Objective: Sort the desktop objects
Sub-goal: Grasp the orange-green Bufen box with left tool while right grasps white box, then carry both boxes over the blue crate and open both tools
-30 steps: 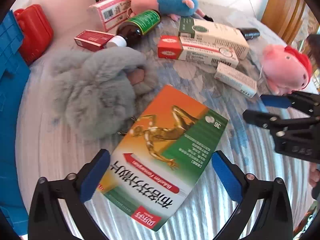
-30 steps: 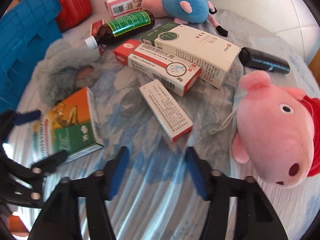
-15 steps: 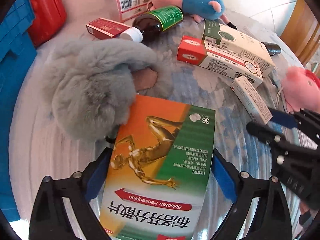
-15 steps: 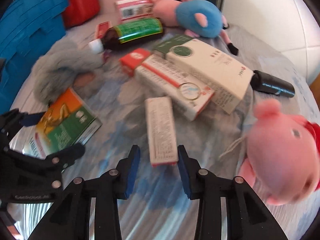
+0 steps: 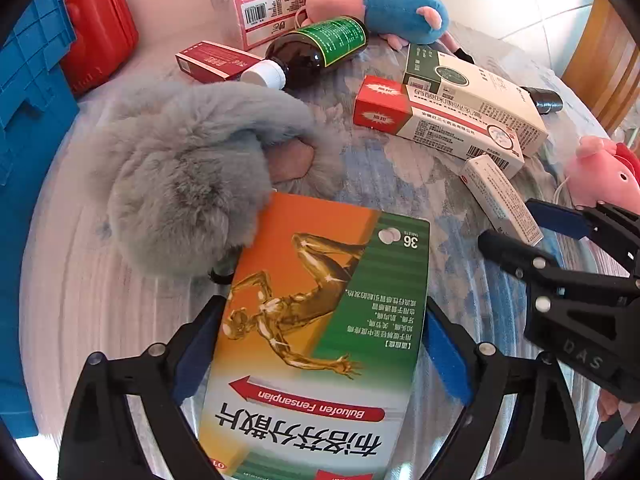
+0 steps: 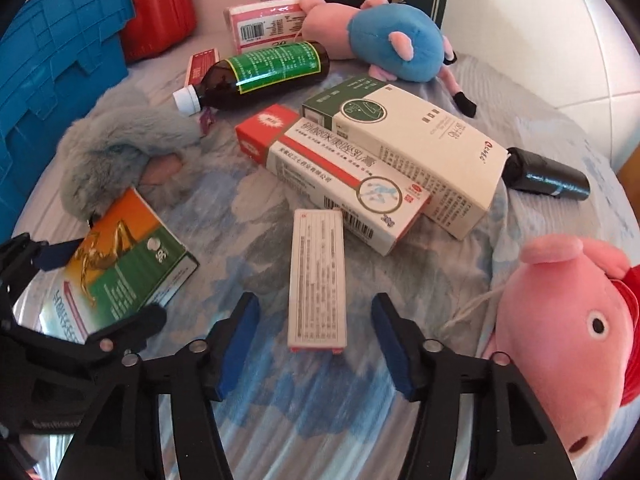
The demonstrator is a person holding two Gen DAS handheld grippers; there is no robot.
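An orange-and-green medicine box lies flat on the cloth between the pads of my left gripper. Its jaws are closing, and the blue pads stand right at the box's long edges with a thin gap on the right. A slim white box lies lengthwise between the fingers of my right gripper. Cloth shows on both sides of that box, so the pads do not touch it. The right gripper also shows in the left wrist view, and the left gripper in the right wrist view.
A grey fur toy touches the orange box's far corner. Behind lie a red-and-white box, a green-and-white box, a brown bottle, a blue-pink plush and a black cylinder. A pink pig plush sits right, a blue crate left.
My left gripper moved forward to straddle the orange-and-green box and its jaws narrowed. My right gripper shifted over and lined up with the slim white box, its jaws narrower than a second ago.
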